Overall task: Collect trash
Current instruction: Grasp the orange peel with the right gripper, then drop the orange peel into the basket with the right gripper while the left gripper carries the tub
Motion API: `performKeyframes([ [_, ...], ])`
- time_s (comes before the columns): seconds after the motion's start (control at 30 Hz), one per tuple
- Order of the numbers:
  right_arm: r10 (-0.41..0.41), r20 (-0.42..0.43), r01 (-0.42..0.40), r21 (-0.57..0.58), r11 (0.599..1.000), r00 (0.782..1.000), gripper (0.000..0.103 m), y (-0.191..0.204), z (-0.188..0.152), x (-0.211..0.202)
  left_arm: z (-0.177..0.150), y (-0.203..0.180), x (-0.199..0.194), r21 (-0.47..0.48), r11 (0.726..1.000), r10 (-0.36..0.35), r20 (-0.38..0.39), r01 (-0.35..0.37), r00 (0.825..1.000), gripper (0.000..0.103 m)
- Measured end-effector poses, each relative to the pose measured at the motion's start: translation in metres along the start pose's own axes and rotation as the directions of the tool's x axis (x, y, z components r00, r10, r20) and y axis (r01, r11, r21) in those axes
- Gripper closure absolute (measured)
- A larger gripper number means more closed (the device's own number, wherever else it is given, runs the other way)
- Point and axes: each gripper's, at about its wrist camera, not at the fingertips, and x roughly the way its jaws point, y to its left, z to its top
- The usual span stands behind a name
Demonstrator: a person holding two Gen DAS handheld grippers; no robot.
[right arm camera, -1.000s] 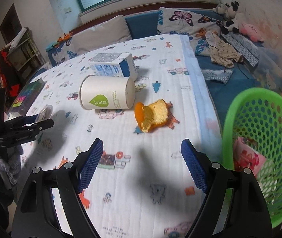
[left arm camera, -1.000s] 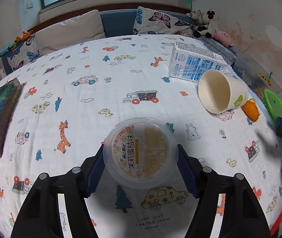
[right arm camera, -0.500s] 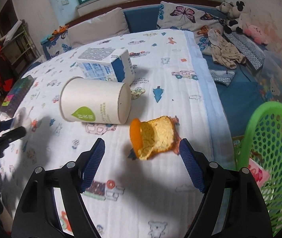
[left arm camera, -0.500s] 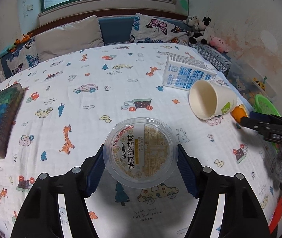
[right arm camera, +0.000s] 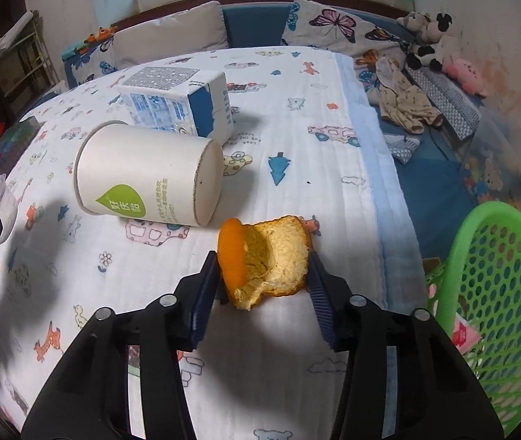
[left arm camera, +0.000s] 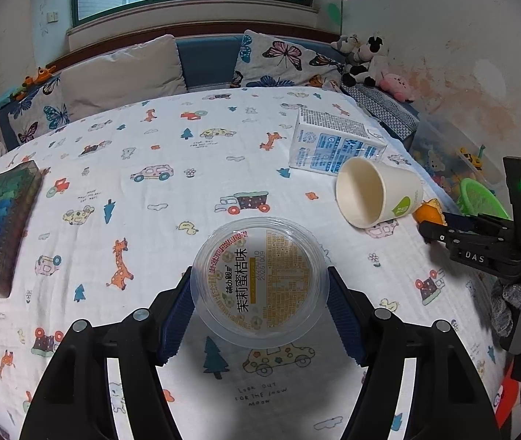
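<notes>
Left gripper (left arm camera: 259,306) is clamped on a clear plastic lid (left arm camera: 259,283). Right gripper (right arm camera: 263,280) squeezes the orange peel (right arm camera: 265,261) (paper cup (right arm camera: 149,175) just beside it), green basket (right arm camera: 499,297) nearby.

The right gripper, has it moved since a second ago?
Yes. The right gripper came forward toward the paper cup, away from the green basket, and is shut on the orange peel.
</notes>
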Motion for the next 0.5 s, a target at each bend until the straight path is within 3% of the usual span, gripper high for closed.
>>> performKeyframes([
  [0.5, 0.029, 0.067, -0.034, 0.074, 0.997, 0.997, 0.062, -0.027, -0.021, -0.059, 0.006, -0.031, -0.016, 0.038, 0.998, -0.048, 0.028, 0.047, 0.998, 0.037],
])
